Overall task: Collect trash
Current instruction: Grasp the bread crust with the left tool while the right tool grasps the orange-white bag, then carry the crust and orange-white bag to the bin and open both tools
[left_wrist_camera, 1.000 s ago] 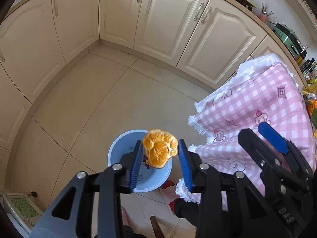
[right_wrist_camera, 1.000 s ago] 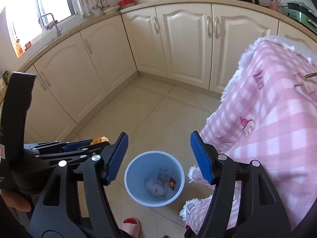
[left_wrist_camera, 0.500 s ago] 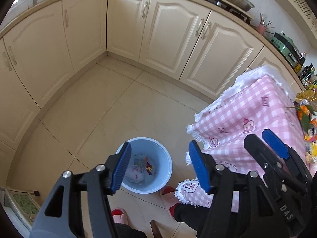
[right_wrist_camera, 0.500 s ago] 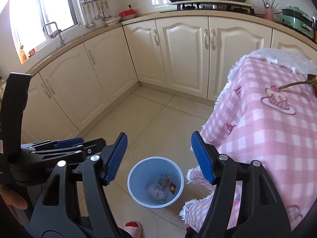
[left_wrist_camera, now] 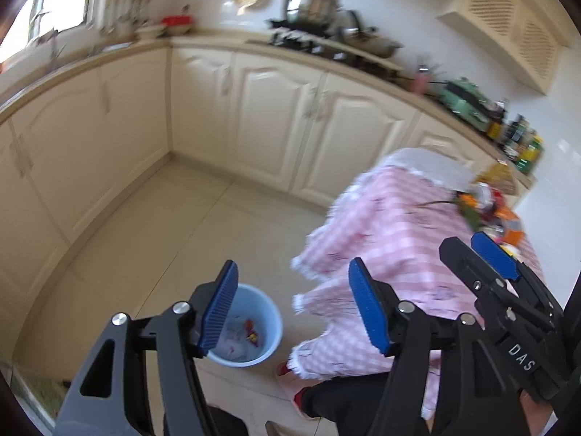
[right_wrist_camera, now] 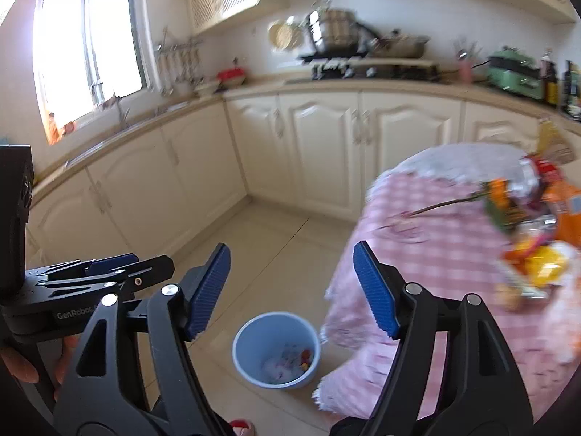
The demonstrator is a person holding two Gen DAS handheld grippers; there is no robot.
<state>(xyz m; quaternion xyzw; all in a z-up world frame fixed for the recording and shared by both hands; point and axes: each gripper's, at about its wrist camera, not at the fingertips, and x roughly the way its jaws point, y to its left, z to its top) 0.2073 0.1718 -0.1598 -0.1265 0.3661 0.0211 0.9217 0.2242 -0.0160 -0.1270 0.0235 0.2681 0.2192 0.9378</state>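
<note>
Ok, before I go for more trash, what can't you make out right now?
- Items on the pink checked tablecloth: motion blur in both views, right edge cuts the orange wrappers.
- Round light blue plastic bin contents: too small; left claw finger covers part in left view.

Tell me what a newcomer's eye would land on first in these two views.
First, the pink checked tablecloth filling the right side, with a bright jumble of orange and yellow wrappers on its far right. Next, the light blue trash bin on the tiled floor beside the table, with scraps at its bottom. In the foreground the left gripper and right gripper both hang open and empty.
</note>
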